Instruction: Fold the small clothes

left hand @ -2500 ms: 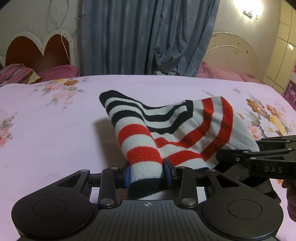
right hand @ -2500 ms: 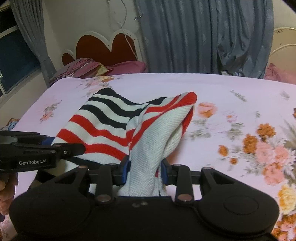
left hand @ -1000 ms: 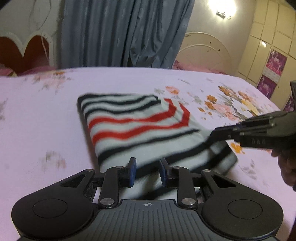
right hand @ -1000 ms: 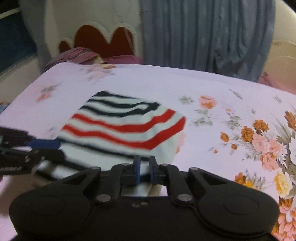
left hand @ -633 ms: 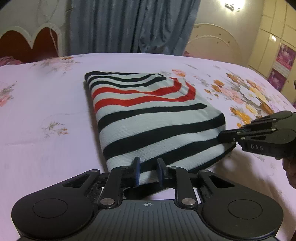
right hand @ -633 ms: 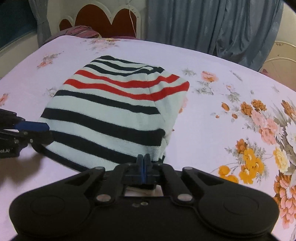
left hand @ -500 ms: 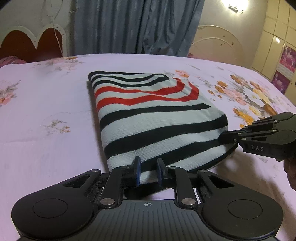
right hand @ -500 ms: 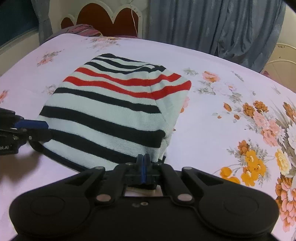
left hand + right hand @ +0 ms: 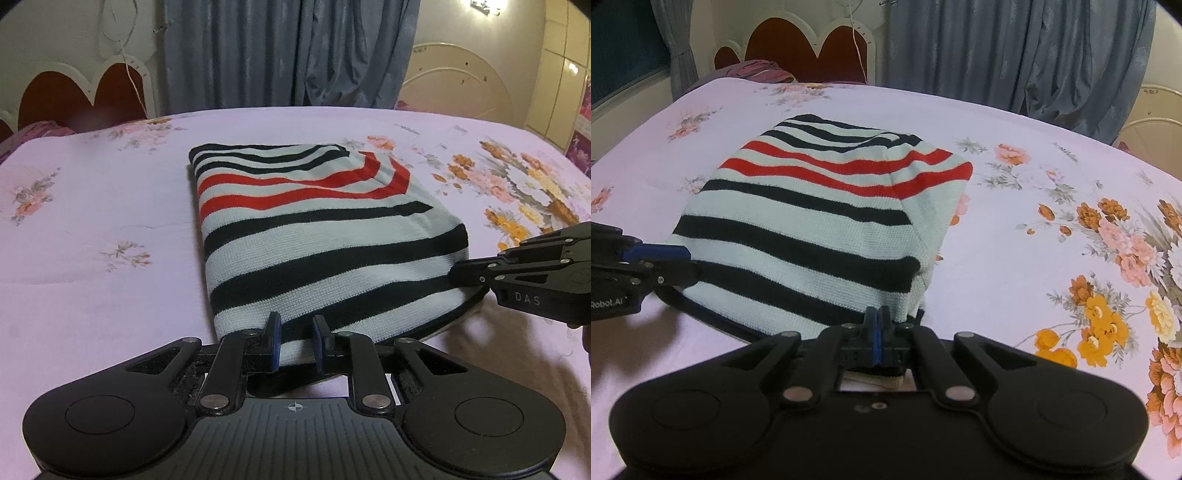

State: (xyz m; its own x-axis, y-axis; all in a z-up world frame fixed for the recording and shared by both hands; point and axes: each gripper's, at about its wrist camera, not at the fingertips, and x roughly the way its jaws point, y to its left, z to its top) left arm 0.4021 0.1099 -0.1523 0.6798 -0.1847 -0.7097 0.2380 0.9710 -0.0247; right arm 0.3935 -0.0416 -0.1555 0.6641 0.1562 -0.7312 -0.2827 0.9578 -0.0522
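Sweater (image 9: 314,236) was bunched up between us a couple seconds ago; now it's folded flat on the bed (image 9: 92,221). Our left tongs (image 9: 295,341) sit slightly open around its near hem. Only the right view shows our right tongs (image 9: 876,334) pinched together on the near corner.

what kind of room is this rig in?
Most likely a home bedroom. The striped garment lies on a bed with a floral sheet, a heart-shaped headboard stands behind it, and grey-blue curtains hang at the wall.
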